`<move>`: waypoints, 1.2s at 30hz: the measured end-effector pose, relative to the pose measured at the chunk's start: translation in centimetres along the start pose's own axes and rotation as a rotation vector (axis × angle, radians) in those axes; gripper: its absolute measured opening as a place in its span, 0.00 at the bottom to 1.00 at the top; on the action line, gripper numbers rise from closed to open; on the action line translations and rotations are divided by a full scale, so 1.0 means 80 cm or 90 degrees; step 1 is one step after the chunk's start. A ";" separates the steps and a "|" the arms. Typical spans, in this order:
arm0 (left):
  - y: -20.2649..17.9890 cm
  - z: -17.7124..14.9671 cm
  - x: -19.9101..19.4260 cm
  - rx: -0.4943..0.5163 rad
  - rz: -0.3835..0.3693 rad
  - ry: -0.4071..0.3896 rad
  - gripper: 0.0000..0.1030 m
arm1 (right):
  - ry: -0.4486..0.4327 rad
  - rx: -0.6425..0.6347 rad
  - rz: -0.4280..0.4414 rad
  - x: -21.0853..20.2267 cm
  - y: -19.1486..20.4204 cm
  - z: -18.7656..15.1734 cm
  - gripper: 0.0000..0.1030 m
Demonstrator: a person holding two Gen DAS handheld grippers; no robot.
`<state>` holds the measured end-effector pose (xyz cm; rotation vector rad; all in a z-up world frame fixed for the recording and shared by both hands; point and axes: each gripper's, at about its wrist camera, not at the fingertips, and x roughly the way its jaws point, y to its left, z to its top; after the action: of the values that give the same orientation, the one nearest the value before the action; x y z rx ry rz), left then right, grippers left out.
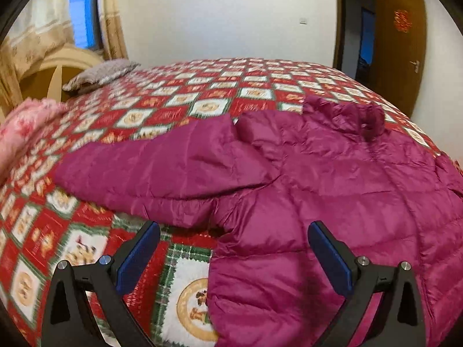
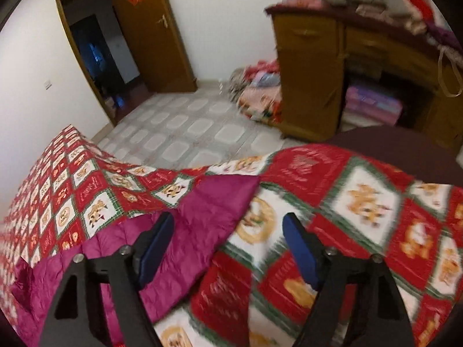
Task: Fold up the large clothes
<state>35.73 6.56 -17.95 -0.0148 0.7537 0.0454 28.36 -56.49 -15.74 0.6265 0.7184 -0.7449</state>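
A magenta quilted down jacket (image 1: 332, 179) lies spread on the bed, its collar (image 1: 347, 112) at the far side and one sleeve (image 1: 162, 167) stretched out to the left. My left gripper (image 1: 233, 230) is open and empty, hovering above the jacket's near left edge below the sleeve. In the right wrist view the other sleeve (image 2: 208, 208) points toward the bed's far edge. My right gripper (image 2: 228, 222) is open and empty just above that sleeve's near side.
The bed carries a red, white and green patterned quilt (image 1: 86, 245). A grey pillow (image 1: 101, 72) and a pink blanket (image 1: 20, 133) lie at its left. Beyond the bed are a tiled floor (image 2: 188, 121), a wooden desk (image 2: 318, 81) with piled clothes, and an open door (image 2: 150, 29).
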 end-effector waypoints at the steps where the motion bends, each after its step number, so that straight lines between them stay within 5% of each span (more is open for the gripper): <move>1: 0.002 -0.002 0.005 -0.006 -0.001 0.005 0.99 | 0.015 -0.004 -0.002 0.013 0.004 0.003 0.76; 8: 0.010 -0.010 0.031 -0.038 -0.031 0.056 0.99 | 0.034 -0.062 -0.075 0.062 0.023 0.011 0.62; 10: 0.014 -0.011 0.037 -0.052 -0.047 0.071 0.99 | 0.045 -0.082 -0.085 0.073 0.027 0.011 0.49; 12: 0.014 -0.012 0.037 -0.056 -0.049 0.070 0.99 | 0.078 -0.087 -0.089 0.088 0.026 0.006 0.20; 13: 0.012 -0.012 0.037 -0.054 -0.046 0.070 0.99 | 0.093 -0.084 -0.083 0.096 0.024 0.005 0.17; 18: 0.004 -0.012 0.044 -0.033 -0.024 0.083 0.99 | 0.075 -0.058 -0.036 0.084 0.019 0.006 0.11; 22: 0.007 -0.013 0.045 -0.036 -0.029 0.086 0.99 | 0.006 -0.097 0.022 0.030 0.047 0.010 0.11; 28: 0.009 -0.012 0.044 -0.039 -0.032 0.085 0.99 | -0.091 -0.220 0.118 -0.089 0.141 -0.003 0.10; 36: 0.014 -0.005 0.006 -0.033 -0.022 0.062 0.99 | -0.123 -0.344 0.234 -0.188 0.270 -0.085 0.10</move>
<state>35.70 7.66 -18.57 -0.0793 0.8500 0.0320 34.84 -33.33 -3.03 0.1774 0.5701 -0.2448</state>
